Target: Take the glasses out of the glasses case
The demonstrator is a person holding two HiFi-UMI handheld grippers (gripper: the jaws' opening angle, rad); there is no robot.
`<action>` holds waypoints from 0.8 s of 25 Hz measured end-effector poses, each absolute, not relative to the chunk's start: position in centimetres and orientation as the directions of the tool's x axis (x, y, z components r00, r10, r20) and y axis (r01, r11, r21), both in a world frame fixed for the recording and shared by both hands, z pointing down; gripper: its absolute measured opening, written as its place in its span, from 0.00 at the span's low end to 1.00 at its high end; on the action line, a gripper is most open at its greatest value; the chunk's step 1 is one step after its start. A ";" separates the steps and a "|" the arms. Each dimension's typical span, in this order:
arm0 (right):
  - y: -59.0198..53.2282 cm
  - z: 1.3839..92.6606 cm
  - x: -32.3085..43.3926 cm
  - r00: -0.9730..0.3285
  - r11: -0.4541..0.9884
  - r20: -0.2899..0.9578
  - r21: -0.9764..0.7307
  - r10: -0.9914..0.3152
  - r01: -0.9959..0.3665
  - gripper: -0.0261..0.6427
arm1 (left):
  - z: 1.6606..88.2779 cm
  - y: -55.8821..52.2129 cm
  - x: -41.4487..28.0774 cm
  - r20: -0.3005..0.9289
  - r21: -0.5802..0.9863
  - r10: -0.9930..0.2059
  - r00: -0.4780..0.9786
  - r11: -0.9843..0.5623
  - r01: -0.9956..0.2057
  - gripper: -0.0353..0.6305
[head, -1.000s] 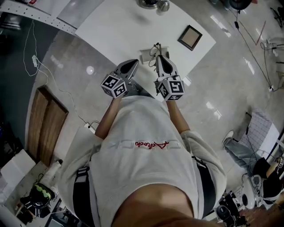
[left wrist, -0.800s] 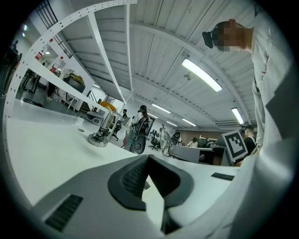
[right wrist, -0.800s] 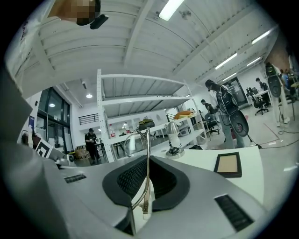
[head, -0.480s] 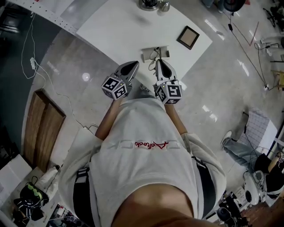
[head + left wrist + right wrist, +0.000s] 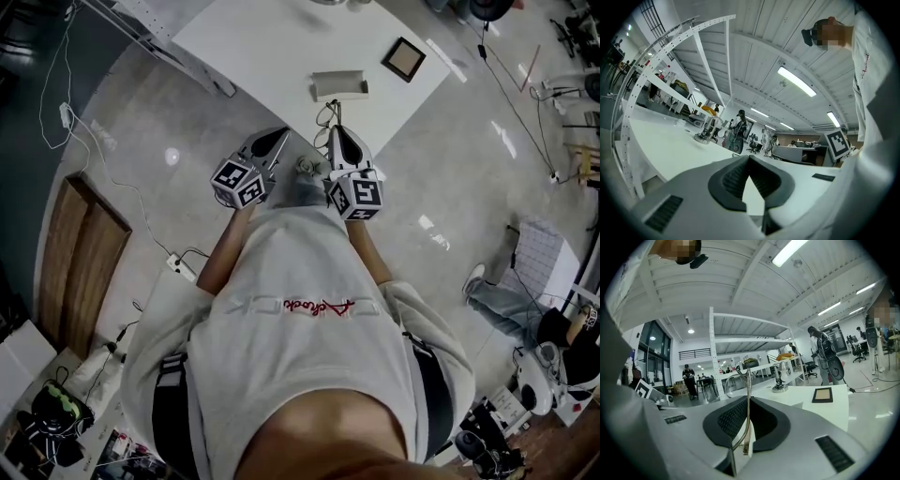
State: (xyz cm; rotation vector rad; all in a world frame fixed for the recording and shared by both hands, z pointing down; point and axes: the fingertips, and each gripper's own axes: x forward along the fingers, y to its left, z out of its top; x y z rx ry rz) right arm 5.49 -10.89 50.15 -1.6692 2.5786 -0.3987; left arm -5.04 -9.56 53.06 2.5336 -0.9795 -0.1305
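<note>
From the head view, looking down over the person's shoulders, I count two grippers, one pair of glasses, one case and one small framed square, all at a single white table [image 5: 253, 47]. The left gripper [image 5: 278, 137] and the right gripper [image 5: 336, 133] are held side by side in front of the chest, both pointing at the table's near edge. The glasses [image 5: 326, 114] stick out ahead of the right gripper's tips, out of the glasses case [image 5: 339, 84] and clear of it. The case lies on the table just beyond them, its long side running across the view. The framed square [image 5: 403, 59] sits farther off to the right.

In the left gripper view, the left gripper [image 5: 749, 159] has its jaw tips pressed together with nothing between them (only a bare wedge of table [image 5: 670, 145] shows below the tips).

In the right gripper view, the right gripper [image 5: 748, 403] is clamped on the glasses [image 5: 748, 380]. One thin metal temple runs lengthwise between the pads, along the gripper's own line, and a lens rim curves off to the left past the tips, so the front faces away from the person. The framed square [image 5: 821, 394] lies flat on the table [image 5: 797, 401] at right.
</note>
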 end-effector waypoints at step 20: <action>0.6 50.4 5.9 -0.362 0.335 0.106 -0.210 -0.926 -0.918 0.08 | 52.4 0.5 -4.2 0.037 0.381 -0.618 0.786 -0.718 -0.582 0.05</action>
